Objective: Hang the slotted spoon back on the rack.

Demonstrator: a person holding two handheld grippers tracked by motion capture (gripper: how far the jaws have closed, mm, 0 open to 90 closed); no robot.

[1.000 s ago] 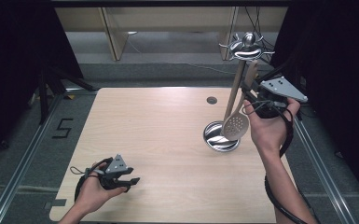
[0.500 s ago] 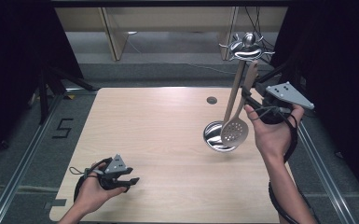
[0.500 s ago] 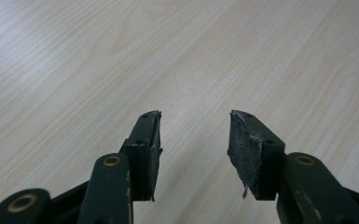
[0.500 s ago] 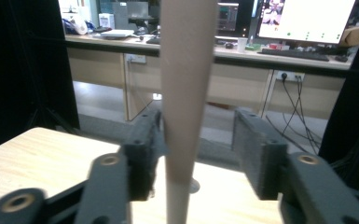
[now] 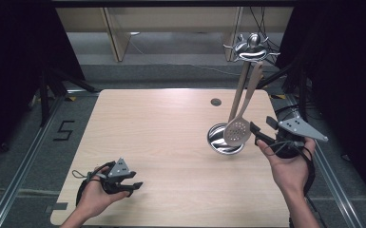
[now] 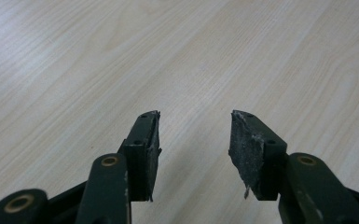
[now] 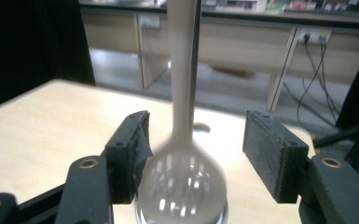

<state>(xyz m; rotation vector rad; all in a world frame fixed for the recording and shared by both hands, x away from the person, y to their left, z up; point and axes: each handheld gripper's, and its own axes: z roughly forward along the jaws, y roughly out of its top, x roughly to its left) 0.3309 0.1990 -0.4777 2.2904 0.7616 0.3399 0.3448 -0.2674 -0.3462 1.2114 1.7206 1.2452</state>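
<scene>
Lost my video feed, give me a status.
Left gripper open, low over bare table. Right gripper open beside hanging slotted spoon, not gripping. Rack's metal base beneath the spoon.

Left hand (image 5: 92, 192) holds the left gripper (image 5: 132, 181) low at the near left, jaws pointing right, its 2 pads (image 6: 245, 151) spread apart with nothing between. Right hand (image 5: 290, 166) holds the right gripper (image 5: 261, 129) raised at the right side, palm up, jaws wide apart, pointing left.
</scene>
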